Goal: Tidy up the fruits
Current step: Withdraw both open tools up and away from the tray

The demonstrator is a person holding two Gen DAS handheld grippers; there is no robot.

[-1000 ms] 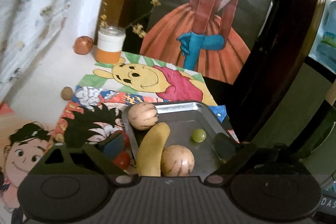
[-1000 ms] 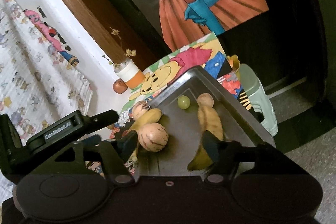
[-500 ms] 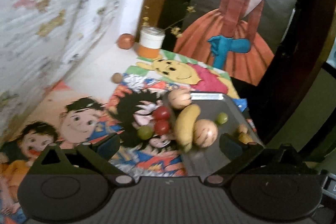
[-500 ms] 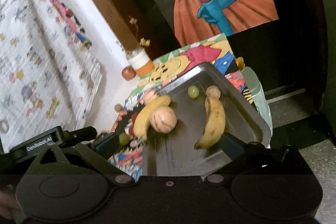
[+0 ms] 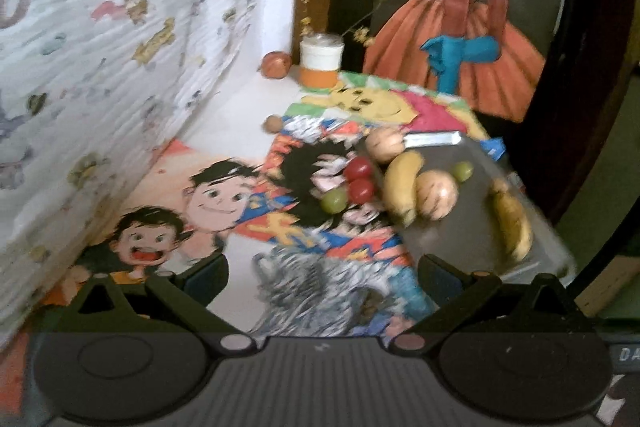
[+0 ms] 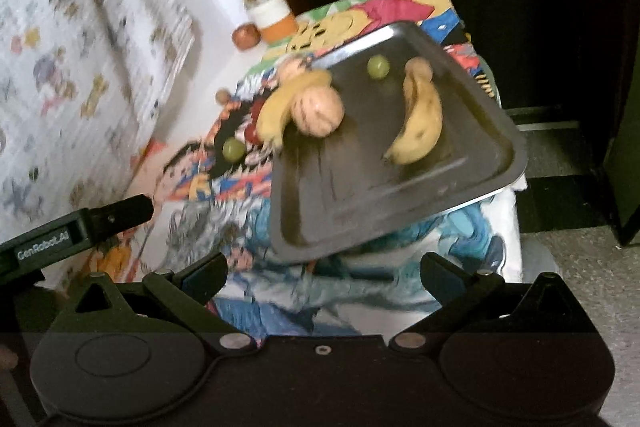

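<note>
A dark metal tray sits at the right edge of the cartoon-print table. It holds two bananas, a striped tan round fruit and a green grape. Another tan fruit rests at the tray's far corner. Two red tomatoes and a green grape lie on the cloth left of the tray. My left gripper and right gripper are both open, empty, and well back from the fruit.
A white and orange jar with dried flowers and a reddish fruit stand at the back by the wall. A small brown nut lies on the table. A printed curtain hangs along the left. The floor drops off at right.
Both grippers have pulled back and up from the tray, so more of the table shows. The fruit has not moved.
</note>
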